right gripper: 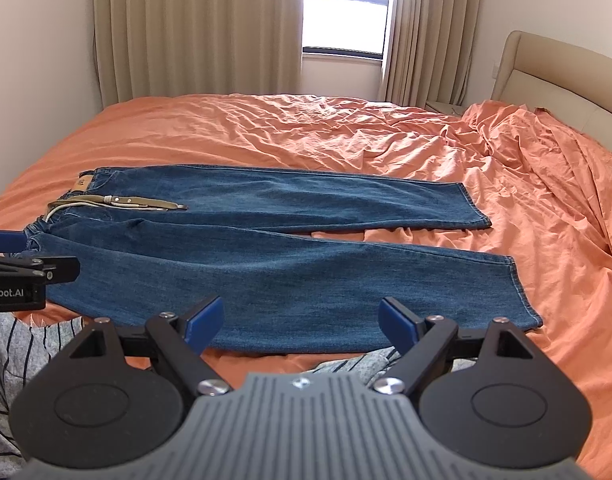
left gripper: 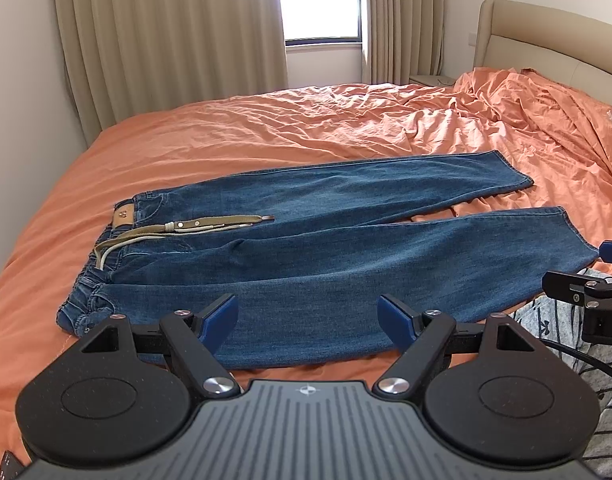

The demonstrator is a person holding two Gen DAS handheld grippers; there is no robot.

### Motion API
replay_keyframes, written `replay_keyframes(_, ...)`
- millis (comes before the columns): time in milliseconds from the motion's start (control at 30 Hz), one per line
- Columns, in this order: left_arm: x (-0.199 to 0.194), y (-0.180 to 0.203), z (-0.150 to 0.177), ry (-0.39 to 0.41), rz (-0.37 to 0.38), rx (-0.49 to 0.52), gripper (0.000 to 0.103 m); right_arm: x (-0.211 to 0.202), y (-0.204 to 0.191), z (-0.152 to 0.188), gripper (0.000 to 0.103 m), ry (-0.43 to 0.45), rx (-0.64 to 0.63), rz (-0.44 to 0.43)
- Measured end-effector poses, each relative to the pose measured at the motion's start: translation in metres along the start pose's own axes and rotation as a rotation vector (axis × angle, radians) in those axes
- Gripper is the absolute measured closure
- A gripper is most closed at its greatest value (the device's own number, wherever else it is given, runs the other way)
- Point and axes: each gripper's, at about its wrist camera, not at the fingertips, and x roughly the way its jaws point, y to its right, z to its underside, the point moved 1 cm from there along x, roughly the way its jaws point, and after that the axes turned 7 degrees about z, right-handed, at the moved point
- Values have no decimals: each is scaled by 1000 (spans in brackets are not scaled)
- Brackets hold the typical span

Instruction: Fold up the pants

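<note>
Blue jeans [left gripper: 325, 248] lie flat on the orange bed, waistband to the left, both legs spread out to the right; they also show in the right wrist view [right gripper: 266, 256]. A khaki belt [left gripper: 198, 224] lies across the waist. My left gripper [left gripper: 307, 316] is open and empty, held above the near edge of the closer leg, towards the waist. My right gripper [right gripper: 300, 318] is open and empty, above the near edge of the closer leg, towards the hem. Each gripper shows at the edge of the other's view.
The orange sheet [left gripper: 345, 120] is wrinkled, with a bunched duvet [left gripper: 545, 120] at the right by the beige headboard [left gripper: 545, 36]. A grey striped garment [right gripper: 14, 344] lies at the bed's near edge. Curtains and a window are beyond the bed.
</note>
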Motion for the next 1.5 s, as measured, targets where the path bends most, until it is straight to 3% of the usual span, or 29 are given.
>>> replay_keyframes(1500,-7,12,0,-7,21,18,10,4,3,-4,22,-42,15,-19)
